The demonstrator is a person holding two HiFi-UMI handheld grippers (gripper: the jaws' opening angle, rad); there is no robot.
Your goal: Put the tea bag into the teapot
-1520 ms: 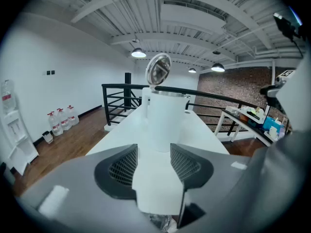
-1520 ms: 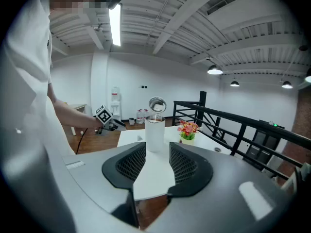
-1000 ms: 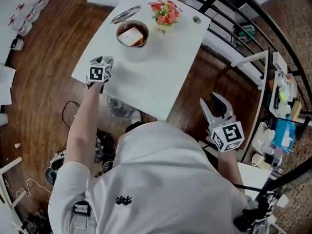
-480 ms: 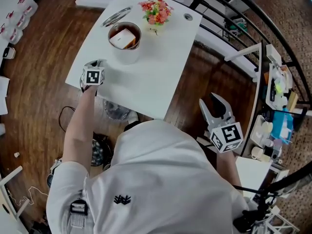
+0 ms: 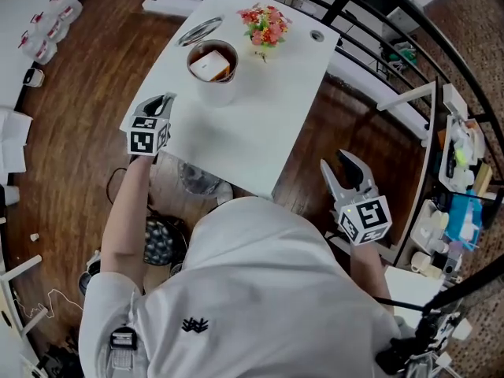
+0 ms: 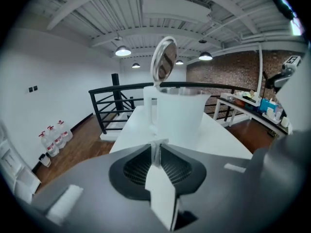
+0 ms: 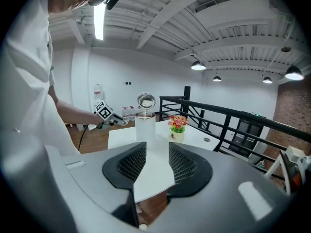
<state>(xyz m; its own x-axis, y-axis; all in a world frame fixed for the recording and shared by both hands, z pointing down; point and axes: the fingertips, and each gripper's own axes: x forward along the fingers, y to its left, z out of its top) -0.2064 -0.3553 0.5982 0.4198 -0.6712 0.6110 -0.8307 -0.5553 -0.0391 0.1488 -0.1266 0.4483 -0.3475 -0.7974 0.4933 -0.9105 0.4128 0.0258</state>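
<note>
A white teapot (image 5: 216,85) stands at the far left of the white table (image 5: 260,116), its lid (image 5: 200,31) hinged open. A pale square tea bag (image 5: 208,67) lies inside it in brown liquid. My left gripper (image 5: 164,101) hangs over the table's left edge, a short way from the teapot, shut with nothing in it. In the left gripper view its jaws meet in front of the teapot (image 6: 177,115) and the raised lid (image 6: 164,64). My right gripper (image 5: 346,168) is open and empty, off the table over the floor; from there the teapot (image 7: 145,125) is far ahead.
A small pot of red and pink flowers (image 5: 265,22) stands beside the teapot, and a small round object (image 5: 317,34) lies at the table's far corner. A black railing (image 5: 370,50) runs along the table's right side. Cluttered shelves (image 5: 461,172) stand at the far right.
My left gripper has drawn back from the teapot toward the table's near left edge. The right gripper has stayed where it was.
</note>
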